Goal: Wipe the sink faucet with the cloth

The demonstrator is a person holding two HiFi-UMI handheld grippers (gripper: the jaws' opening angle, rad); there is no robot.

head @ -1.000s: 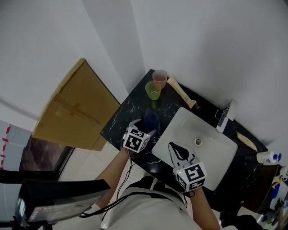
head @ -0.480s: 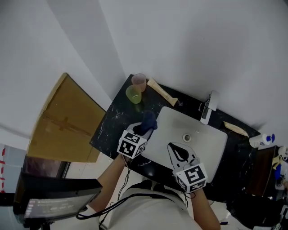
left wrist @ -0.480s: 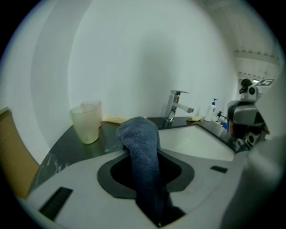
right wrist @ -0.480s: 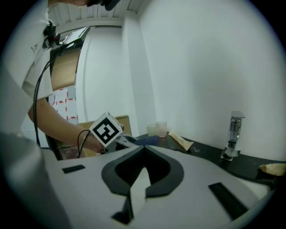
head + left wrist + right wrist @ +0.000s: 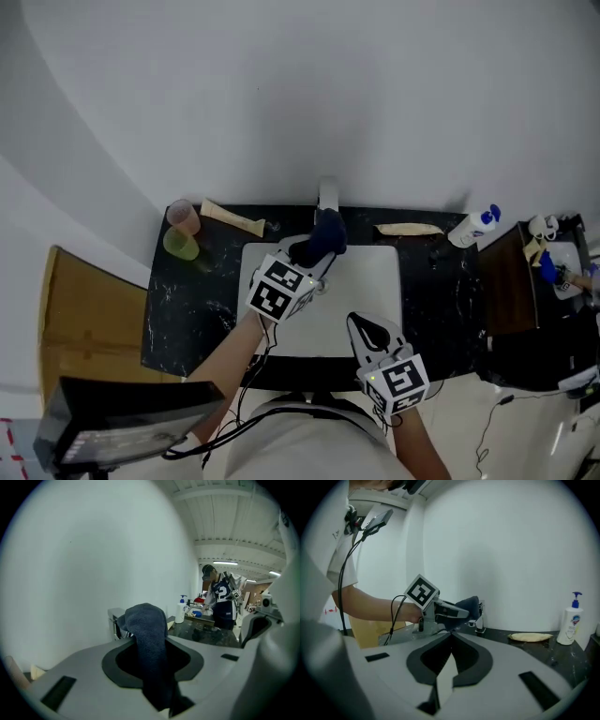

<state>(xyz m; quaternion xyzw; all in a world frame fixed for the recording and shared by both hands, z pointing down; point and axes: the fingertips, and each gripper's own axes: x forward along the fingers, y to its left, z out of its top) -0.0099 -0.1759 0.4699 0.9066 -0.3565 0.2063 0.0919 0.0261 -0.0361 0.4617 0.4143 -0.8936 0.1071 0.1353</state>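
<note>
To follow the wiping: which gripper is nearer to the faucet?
The left. The left gripper, gripping the dark cloth, is just in front of the faucet; the right gripper is far back, over the sink's front edge.

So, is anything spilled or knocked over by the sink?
Nothing stands out. The pink cup, green cup and soap bottle stand upright, nothing looks spilled on the counter, and the cloth sits in the left claw near the faucet.
</note>
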